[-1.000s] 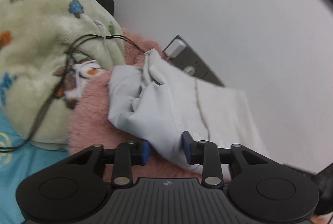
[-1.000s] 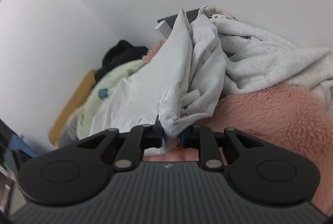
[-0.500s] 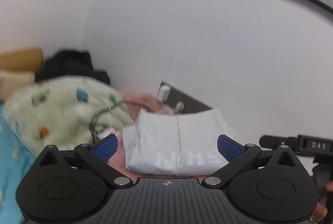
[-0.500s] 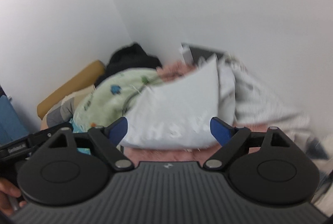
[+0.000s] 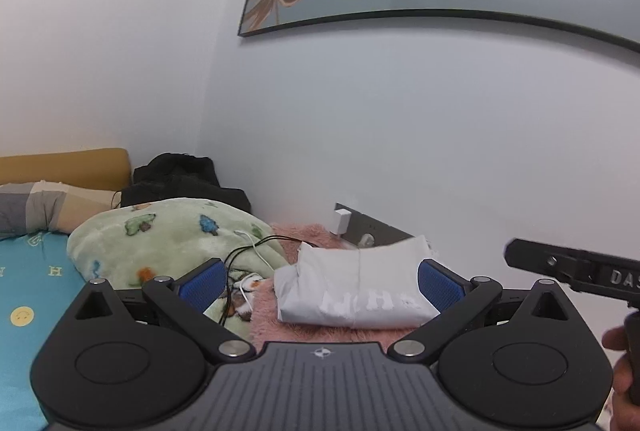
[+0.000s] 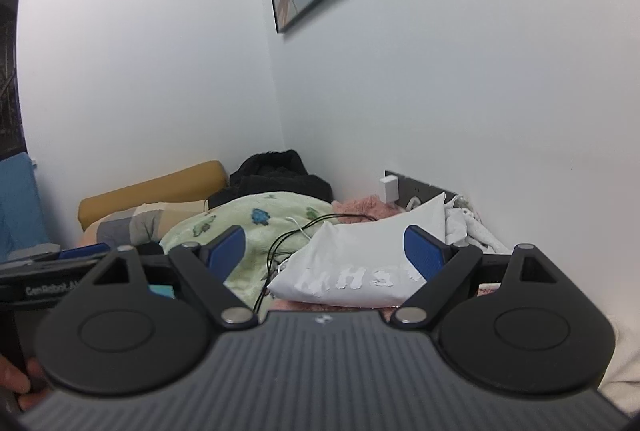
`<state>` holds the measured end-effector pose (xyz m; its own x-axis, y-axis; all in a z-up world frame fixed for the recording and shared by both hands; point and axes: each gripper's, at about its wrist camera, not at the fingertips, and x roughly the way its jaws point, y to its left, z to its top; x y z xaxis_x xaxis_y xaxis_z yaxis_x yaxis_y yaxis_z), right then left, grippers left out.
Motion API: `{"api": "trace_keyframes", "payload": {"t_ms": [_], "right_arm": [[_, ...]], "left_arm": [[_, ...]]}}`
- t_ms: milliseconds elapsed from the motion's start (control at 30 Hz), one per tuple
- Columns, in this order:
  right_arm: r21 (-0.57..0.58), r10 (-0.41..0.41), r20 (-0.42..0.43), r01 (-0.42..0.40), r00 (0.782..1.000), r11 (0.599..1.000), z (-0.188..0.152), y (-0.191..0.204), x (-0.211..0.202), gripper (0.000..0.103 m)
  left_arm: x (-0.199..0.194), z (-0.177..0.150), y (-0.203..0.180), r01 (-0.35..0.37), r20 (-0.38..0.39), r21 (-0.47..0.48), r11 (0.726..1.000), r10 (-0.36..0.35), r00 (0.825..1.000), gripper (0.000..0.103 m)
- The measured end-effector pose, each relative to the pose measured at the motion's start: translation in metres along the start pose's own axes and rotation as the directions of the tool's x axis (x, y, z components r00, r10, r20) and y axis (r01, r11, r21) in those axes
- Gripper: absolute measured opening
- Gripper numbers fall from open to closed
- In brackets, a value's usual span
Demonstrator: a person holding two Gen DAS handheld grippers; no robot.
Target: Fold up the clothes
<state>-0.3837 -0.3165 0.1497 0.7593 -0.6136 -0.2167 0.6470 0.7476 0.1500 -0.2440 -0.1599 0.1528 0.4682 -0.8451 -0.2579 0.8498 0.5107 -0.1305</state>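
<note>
A folded white garment [image 5: 356, 287] with pale lettering lies on a pink fluffy blanket [image 5: 304, 327] by the wall; it also shows in the right wrist view [image 6: 360, 263]. My left gripper [image 5: 320, 281] is open and empty, held back from the garment. My right gripper [image 6: 325, 251] is open and empty, also back from it. The right gripper's body [image 5: 576, 271] shows at the right edge of the left wrist view. The left gripper's body [image 6: 52, 271] shows at the left of the right wrist view.
A green patterned blanket [image 5: 160, 239] with black and white cables [image 5: 244, 255] lies left of the garment. A black garment [image 5: 180, 179], pillows [image 5: 48, 203] and a blue sheet [image 5: 28, 307] lie further left. A wall socket [image 5: 360, 227] and a grey-white knit [image 6: 472, 227] sit behind.
Both grippers let go of the white garment, opened wide and pulled back and up. The garment now lies folded flat on the pink blanket.
</note>
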Motion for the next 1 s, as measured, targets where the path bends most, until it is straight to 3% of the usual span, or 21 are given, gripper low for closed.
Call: {"api": "trace_keyframes", "payload": {"t_ms": [200, 400, 1000], "right_arm": [[-0.060, -0.041, 0.043, 0.043, 0.998, 0.997, -0.035, 0.017, 0.001, 0.088], [-0.074, -0.062, 0.028, 0.064, 0.998, 0.995, -0.056, 0.024, 0.008, 0.088], [-0.082, -0.107, -0.038, 0.103, 0.994, 0.991, -0.068, 0.022, 0.029, 0.088]], "left_arm": [[-0.011, -0.021, 0.011, -0.036, 0.041, 0.025, 0.999, 0.035, 0.999, 0.103], [-0.013, -0.034, 0.023, -0.036, 0.056, 0.013, 0.999, 0.036, 0.998, 0.103], [0.004, -0.051, 0.033, -0.020, 0.020, -0.024, 1.000, 0.020, 1.000, 0.103]]}}
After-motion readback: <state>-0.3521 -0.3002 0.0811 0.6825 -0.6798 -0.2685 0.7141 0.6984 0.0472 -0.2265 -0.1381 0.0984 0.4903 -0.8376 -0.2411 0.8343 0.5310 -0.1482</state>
